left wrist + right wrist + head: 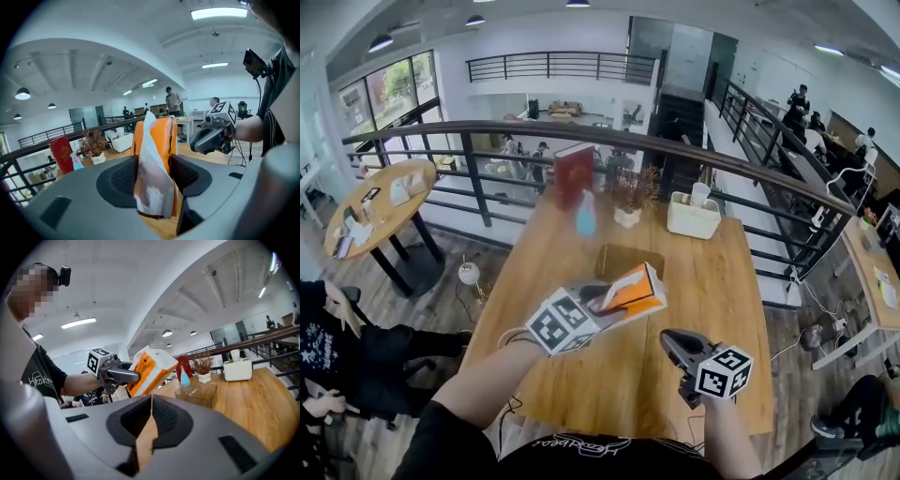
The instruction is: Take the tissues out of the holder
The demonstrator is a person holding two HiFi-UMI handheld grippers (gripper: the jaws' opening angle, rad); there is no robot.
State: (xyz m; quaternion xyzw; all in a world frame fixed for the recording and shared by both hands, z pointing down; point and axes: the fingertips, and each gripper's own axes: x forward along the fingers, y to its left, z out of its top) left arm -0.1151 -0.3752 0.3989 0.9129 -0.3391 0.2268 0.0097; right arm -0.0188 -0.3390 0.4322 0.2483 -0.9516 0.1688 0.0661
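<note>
Tissue pack [636, 292] (orange-white) lies lengthwise in left tool [152, 176], pointing away.

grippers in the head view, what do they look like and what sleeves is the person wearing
The left gripper and right gripper are dark grey moulded shells, each topped by a white cube with black square markers. Their fingers are lined with black dimpled rubber. The person wears a black short-sleeved T-shirt with pale lettering.
</note>
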